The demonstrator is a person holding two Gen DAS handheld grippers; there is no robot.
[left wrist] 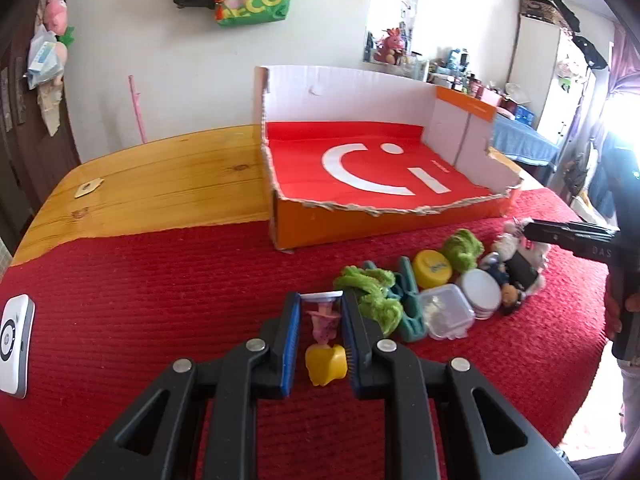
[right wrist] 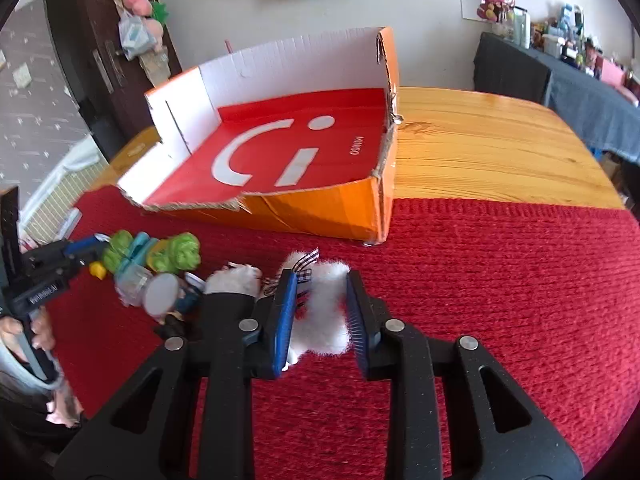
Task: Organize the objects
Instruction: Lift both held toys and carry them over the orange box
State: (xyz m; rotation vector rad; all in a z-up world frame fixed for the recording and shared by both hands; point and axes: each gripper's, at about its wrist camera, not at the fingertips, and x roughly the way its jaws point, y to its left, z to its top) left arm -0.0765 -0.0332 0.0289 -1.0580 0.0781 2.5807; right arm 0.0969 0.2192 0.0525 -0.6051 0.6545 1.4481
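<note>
Orange cardboard tray (left wrist: pixel 384 220) with a red liner stands empty on the counter, ready to receive items. My left tongs (left wrist: pixel 320 340) are clamped on a small pink-and-yellow plastic figure (left wrist: pixel 324 344) in front of the tray. My right tongs (right wrist: pixel 320 320) pinch a white fluffy plush toy (right wrist: pixel 324 320) there too, presumably for transfer.

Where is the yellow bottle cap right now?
In the left wrist view, the yellow bottle cap lies on the red cloth right of centre, between the teal clothespin and green fuzzy toy.
</note>
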